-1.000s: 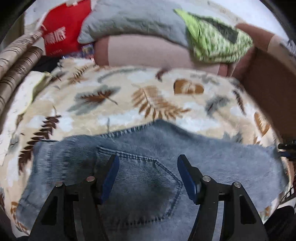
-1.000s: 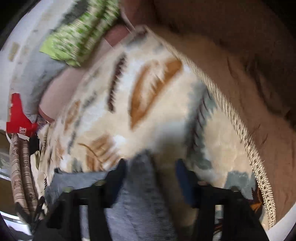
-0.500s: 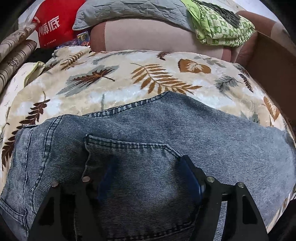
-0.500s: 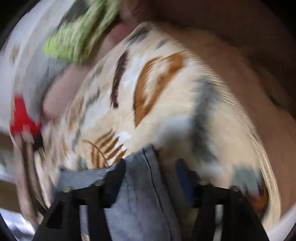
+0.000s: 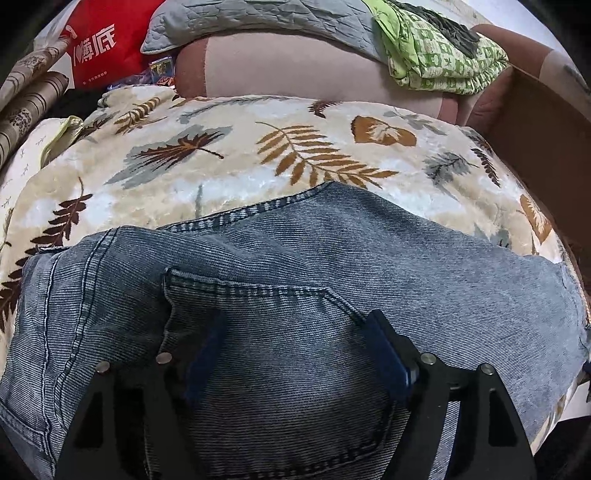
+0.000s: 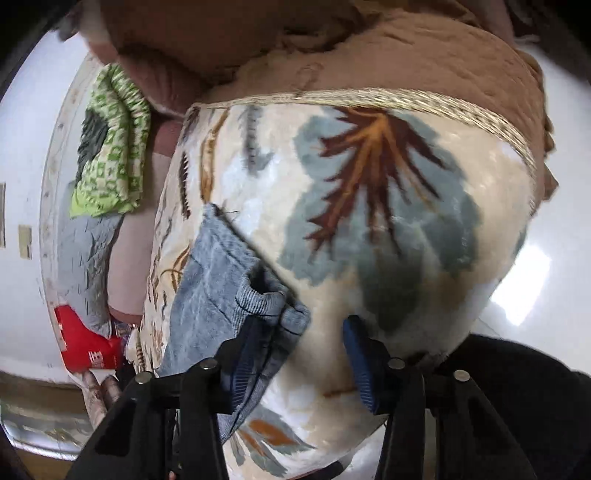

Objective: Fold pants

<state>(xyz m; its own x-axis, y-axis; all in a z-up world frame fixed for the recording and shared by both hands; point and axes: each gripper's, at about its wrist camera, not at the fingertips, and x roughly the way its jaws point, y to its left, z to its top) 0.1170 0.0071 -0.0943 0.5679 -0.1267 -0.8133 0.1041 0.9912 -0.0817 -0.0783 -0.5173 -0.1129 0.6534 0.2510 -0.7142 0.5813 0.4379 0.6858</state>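
Jeans (image 5: 295,266) lie pocket-up on leaf-print blanket (image 5: 221,173); both hand-held grippers spread wide, apparently gripping nothing.

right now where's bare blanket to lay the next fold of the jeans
Bare leaf-print blanket lies beyond the jeans, up to the pink cushion. In the right wrist view a second patch runs from the jeans' edge to the blanket's braided hem. It is crowded behind: grey quilt, green cloth, red bag.
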